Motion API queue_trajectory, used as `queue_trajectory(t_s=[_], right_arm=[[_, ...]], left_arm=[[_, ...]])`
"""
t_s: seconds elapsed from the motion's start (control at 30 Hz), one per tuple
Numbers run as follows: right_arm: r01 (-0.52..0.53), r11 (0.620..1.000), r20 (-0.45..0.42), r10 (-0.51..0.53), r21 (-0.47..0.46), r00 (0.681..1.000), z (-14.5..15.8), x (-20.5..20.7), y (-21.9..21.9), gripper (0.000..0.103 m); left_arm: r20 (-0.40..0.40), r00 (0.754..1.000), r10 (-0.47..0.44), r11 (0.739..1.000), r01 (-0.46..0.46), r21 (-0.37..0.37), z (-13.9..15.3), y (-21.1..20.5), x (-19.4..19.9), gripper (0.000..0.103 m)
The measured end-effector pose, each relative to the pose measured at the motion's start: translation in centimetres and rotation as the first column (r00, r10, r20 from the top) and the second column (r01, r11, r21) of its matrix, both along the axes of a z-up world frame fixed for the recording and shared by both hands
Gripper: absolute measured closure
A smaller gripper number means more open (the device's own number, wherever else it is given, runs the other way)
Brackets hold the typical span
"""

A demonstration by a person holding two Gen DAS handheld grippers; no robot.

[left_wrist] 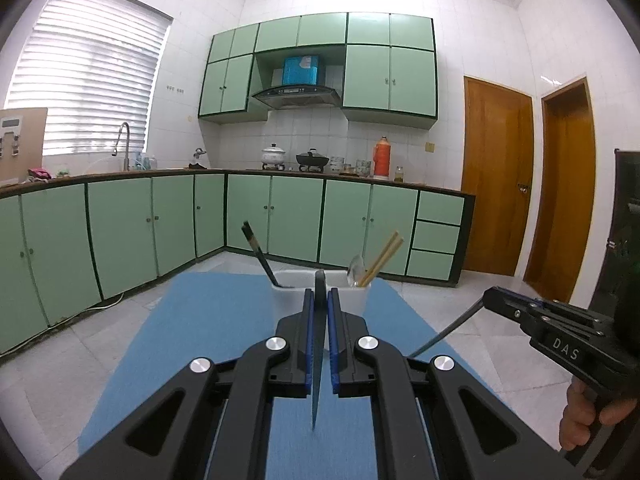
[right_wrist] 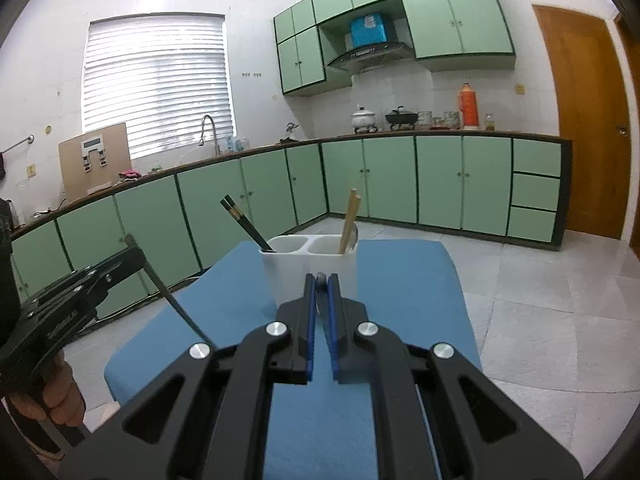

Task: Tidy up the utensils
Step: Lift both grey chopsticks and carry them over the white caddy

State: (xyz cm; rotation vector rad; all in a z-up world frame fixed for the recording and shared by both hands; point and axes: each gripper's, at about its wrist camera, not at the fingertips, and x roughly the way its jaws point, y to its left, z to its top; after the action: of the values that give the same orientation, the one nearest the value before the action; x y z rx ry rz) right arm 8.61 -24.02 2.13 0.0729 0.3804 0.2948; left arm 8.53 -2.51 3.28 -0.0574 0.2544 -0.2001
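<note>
Left gripper [left_wrist: 320,300]: lower centre of the left wrist view, jaws drawn narrow onto a dark utensil [left_wrist: 319,360] held edge-on between the blue pads, its thin dark length hanging below the fingers over the blue mat [left_wrist: 200,340] and its rounded end showing above the fingertips. What kind of utensil it is cannot be told.

Right gripper [right_wrist: 321,292]: lower centre of the right wrist view, jaws narrow, clamped on a metallic utensil [right_wrist: 321,280] whose rounded grey end sits between the fingertips. In the left wrist view the same piece shows as a thin dark rod slanting down from this gripper at right. A hand [left_wrist: 588,412] grips its handle at the right edge.

Utensil holder [right_wrist: 288,276]: white, two compartments, upright on the blue mat, centre frame just beyond both grippers.
- Left compartment: black chopsticks [right_wrist: 244,222], leaning to upper left.
- Right compartment: wooden chopsticks [right_wrist: 350,216], leaning slightly right, with a metal spoon [right_wrist: 353,236] beside them.

Tabletop: covered by the blue mat, filling the lower middle of both views.

Background: green cabinets [left_wrist: 120,232], window blind [left_wrist: 92,68] at upper left, range hood [left_wrist: 298,94], orange flask [left_wrist: 383,158], wooden door [left_wrist: 496,176] at right.
</note>
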Motion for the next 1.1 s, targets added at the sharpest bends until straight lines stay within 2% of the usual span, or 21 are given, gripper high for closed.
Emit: queue_trajectory(t_s=[0.63, 1.1], right_arm=[[-0.142, 0.989, -0.04, 0.143, 0.029, 0.989, 5.1, 2.8, 1.8, 0.098], [-0.178, 0.984, -0.004, 0.178, 0.025, 0.984, 9.2, 6.1, 3.1, 0.098]], left_arm=[[0.015, 1.0, -0.026, 0.999, 0.026, -0.027, 2.7, 0.7, 3.1, 0.097], [0.062, 0.997, -0.041, 0.997, 0.044, -0.062, 6.1, 1.4, 6.7, 0.097]])
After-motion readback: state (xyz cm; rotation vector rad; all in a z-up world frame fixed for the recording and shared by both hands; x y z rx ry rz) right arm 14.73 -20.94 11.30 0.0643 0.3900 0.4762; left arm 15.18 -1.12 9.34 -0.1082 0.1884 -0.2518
